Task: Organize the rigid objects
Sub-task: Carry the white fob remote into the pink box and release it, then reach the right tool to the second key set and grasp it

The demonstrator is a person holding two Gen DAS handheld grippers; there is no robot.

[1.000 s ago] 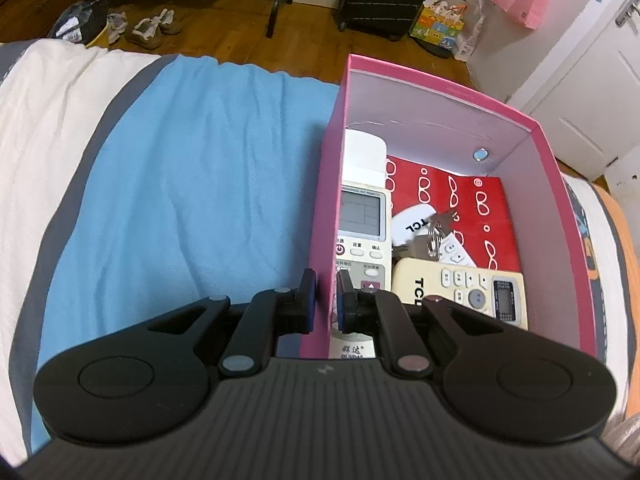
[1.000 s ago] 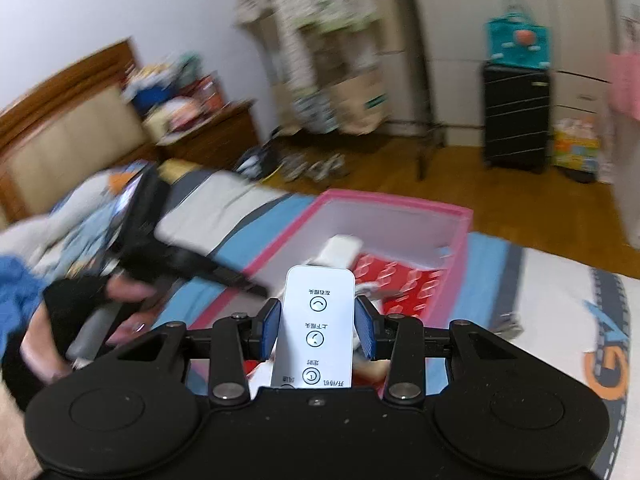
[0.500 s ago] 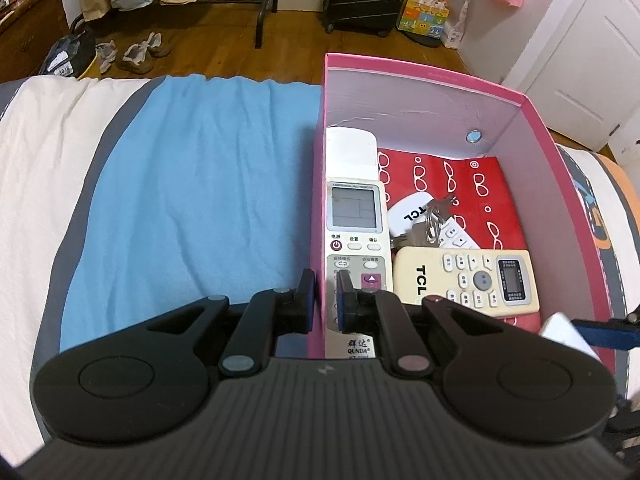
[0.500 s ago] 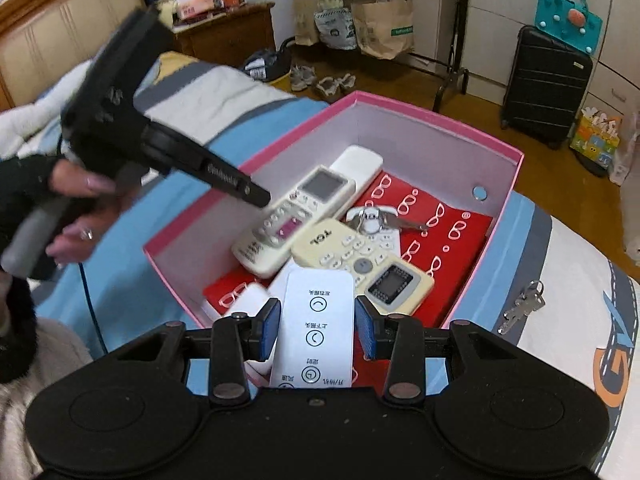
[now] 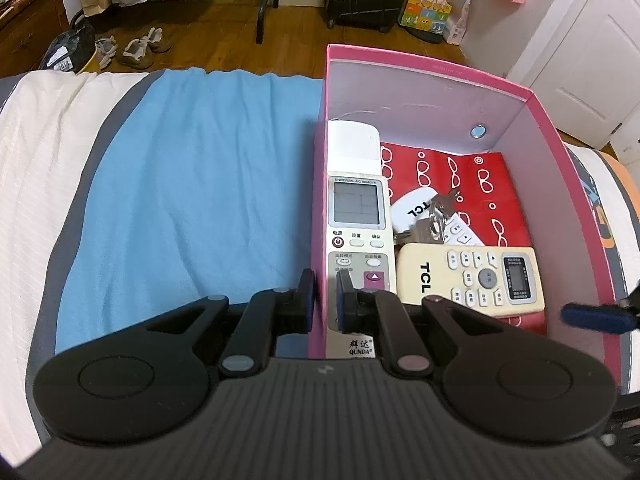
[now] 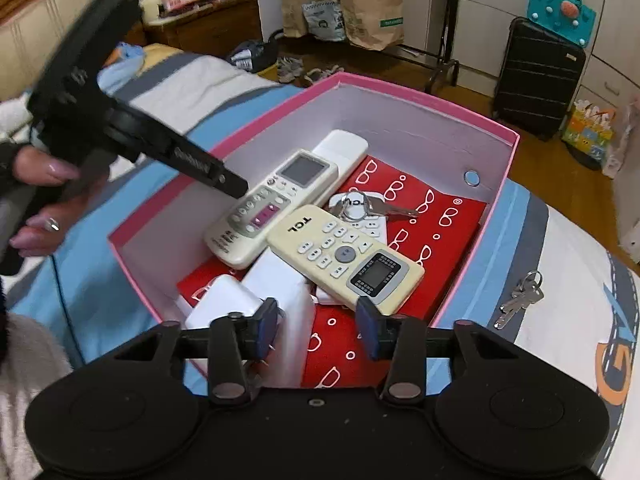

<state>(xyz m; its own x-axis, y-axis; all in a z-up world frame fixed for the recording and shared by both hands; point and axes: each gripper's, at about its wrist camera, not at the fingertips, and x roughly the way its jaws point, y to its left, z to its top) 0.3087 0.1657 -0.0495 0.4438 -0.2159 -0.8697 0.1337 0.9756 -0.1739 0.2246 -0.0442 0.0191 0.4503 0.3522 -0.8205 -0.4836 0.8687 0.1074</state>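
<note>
Remote dropped, box held steady

Left gripper (image 5: 321, 296) pinches the pink box (image 5: 424, 66) wall on the bed; right gripper (image 6: 316, 326) fingers are opening, the white remote (image 6: 280, 280) loose inside. Next job looks like the keys (image 6: 520, 298) lying outside.

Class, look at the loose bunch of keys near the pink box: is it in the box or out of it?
Out. The loose bunch of keys lies on the bedcover beside the pink box, outside its wall.

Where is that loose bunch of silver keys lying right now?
In the right wrist view, the loose bunch of silver keys lies on the bedspread, outside the pink cardboard box, right of it.
</note>
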